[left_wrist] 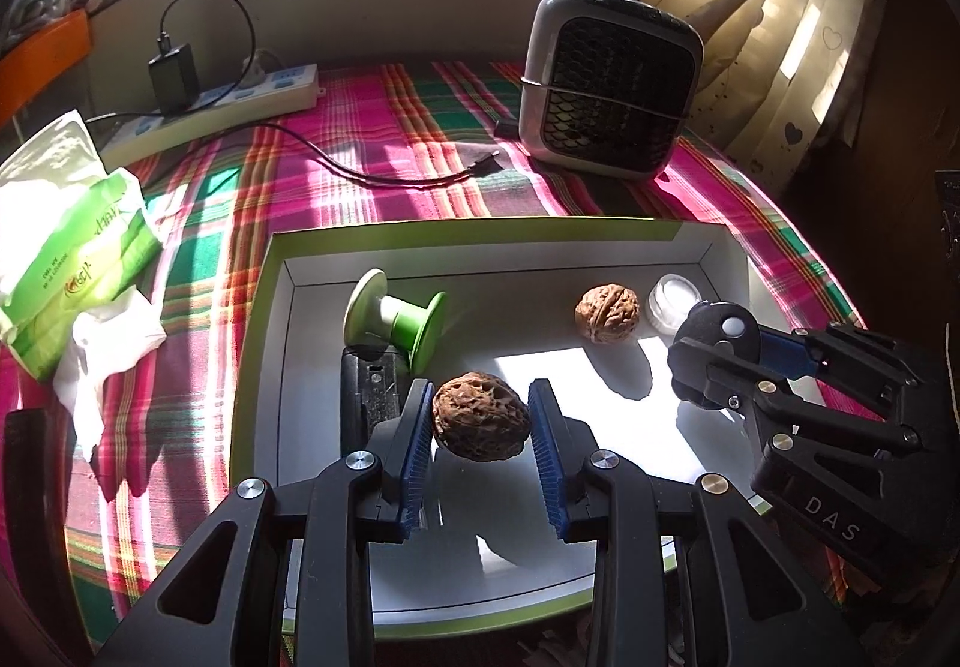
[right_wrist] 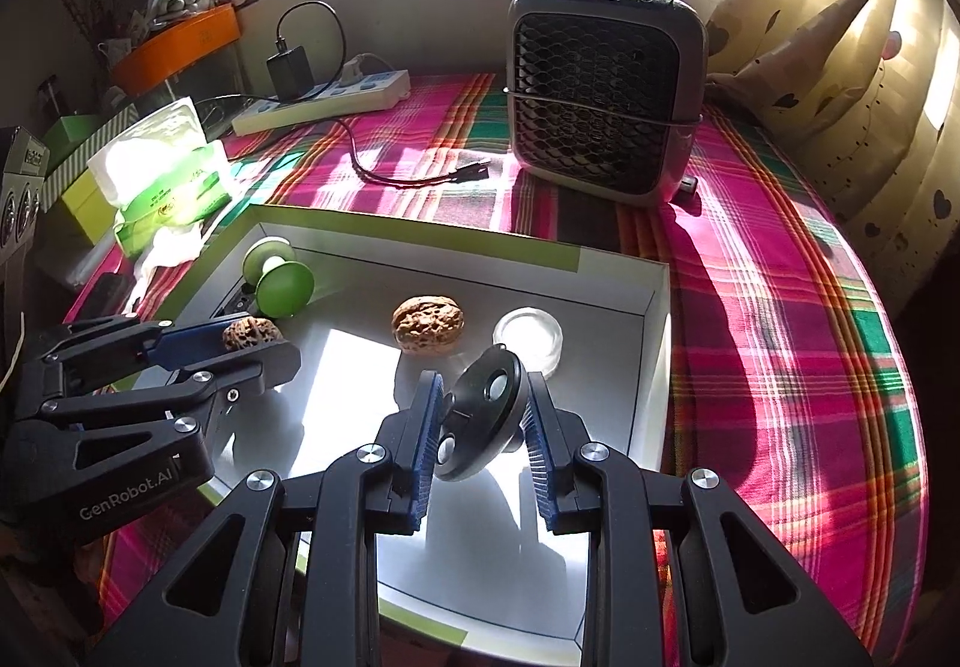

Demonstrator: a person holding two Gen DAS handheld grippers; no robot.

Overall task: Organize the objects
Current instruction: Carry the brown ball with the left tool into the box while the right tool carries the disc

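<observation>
- Left gripper: jaws part open and clamped on a dark walnut, blue pads on both its flanks. We're carrying it just above the floor of the white box; its shadow falls underneath.
- Right gripper: jaws close together, pinching a flat black disc-shaped gadget edge-on, also over the box.
- What matters next: both loads hang over the box floor, so we'd guess the move is just down and release. The dark walnut's long axis runs across the jaws.
- Ahead of us in the box: a lighter walnut, a small clear round lid or dish right of it, and a green spool on its side at the left.
- Outside, on the plaid cloth: a small fan-type appliance, a power strip, a tissue pack.
</observation>
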